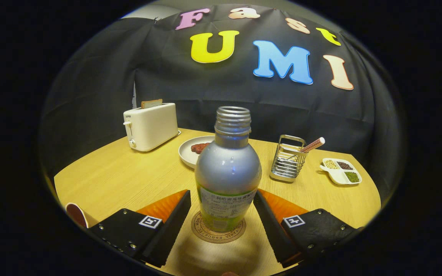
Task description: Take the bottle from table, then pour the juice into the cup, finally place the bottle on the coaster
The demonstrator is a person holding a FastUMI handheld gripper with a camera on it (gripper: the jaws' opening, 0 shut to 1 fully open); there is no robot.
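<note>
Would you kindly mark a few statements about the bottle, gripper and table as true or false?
1. The bottle stands upright on the coaster. True.
2. The bottle wears a cap. False: its threaded neck is open.
3. The gripper clamps the bottle. False: its fingers stand open on either side, apart from it.
4. Toast sits in the toaster. True.
5. The plate lies beyond the bottle. True.
6. The wire rack lies tipped over. False: it stands upright.

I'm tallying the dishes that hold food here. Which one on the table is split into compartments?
The small white tray beyond the wire holder, holding three sorts of grains. The round plate beside the toaster is undivided. The gripper has its fingers open around the bottle.
</note>
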